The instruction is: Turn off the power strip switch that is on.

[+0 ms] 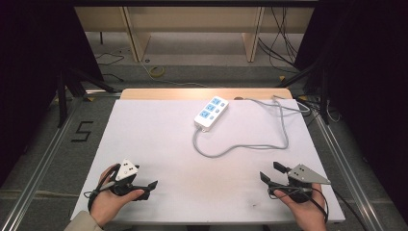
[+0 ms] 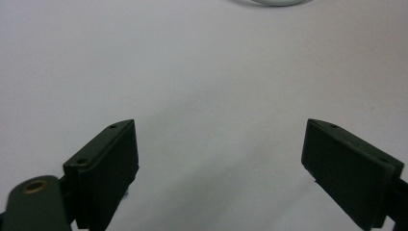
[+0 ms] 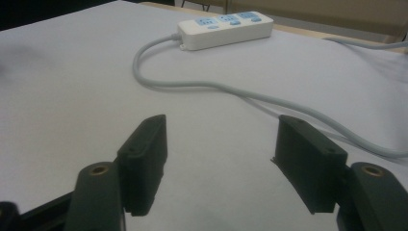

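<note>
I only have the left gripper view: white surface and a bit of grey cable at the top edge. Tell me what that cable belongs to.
Observer: It runs from a white power strip with blue sockets, lying toward the far side of the table.
Operator: Report the right gripper.
Observer: The right gripper is open with nothing between its jaws, near the table's front right corner.
Operator: Say where the cable goes from the strip.
Observer: The grey cable loops toward the person, swings right, then runs back and off the far right edge.
</note>
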A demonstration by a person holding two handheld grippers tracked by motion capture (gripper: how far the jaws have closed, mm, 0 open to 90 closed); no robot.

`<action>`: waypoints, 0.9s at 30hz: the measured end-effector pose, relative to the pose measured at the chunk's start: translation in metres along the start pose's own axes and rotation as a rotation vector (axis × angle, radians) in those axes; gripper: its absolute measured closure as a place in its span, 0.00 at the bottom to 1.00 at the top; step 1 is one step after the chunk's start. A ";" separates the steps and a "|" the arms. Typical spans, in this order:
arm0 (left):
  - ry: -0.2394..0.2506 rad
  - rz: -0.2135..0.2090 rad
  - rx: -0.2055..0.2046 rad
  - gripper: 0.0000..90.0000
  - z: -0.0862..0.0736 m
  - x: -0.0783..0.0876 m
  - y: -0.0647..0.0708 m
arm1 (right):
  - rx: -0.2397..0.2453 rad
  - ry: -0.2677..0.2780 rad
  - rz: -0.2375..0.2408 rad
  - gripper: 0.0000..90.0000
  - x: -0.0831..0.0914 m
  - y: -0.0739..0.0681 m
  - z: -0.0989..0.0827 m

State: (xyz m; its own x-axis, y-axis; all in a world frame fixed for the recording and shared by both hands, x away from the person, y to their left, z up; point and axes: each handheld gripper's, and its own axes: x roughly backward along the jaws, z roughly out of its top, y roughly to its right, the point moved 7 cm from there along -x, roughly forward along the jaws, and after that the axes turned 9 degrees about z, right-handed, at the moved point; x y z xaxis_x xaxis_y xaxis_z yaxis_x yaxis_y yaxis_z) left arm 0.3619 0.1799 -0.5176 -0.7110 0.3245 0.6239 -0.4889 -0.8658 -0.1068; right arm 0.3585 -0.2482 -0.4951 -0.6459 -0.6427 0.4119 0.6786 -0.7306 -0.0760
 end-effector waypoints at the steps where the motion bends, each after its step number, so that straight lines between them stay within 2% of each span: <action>1: 0.001 0.001 -0.002 0.14 0.000 0.000 0.000 | 0.005 -0.004 0.003 0.44 0.000 0.000 0.000; 7: 0.002 0.014 -0.010 0.16 0.000 0.000 0.000 | 0.018 -0.032 0.008 0.55 -0.003 -0.003 -0.001; 11: -0.001 0.016 -0.011 0.17 0.000 -0.001 0.001 | 0.040 -0.074 0.001 0.76 -0.004 -0.004 -0.003; 13: -0.003 0.016 -0.015 0.17 -0.001 0.000 0.001 | 0.060 -0.076 -0.012 0.88 -0.003 -0.002 -0.002; 16: -0.008 0.017 -0.014 0.17 -0.001 -0.001 0.000 | 0.083 -0.083 -0.024 0.99 -0.003 0.000 0.000; 27: -0.005 0.019 -0.008 0.18 -0.001 -0.002 0.000 | 0.097 -0.099 -0.027 1.00 -0.011 0.000 0.009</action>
State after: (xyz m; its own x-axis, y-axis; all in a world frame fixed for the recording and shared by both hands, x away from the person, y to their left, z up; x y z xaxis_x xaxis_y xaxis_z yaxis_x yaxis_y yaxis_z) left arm 0.3628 0.1798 -0.5194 -0.7178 0.3061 0.6253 -0.4793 -0.8687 -0.1249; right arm 0.3688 -0.2387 -0.4918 -0.6298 -0.5942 0.5003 0.6955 -0.7182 0.0225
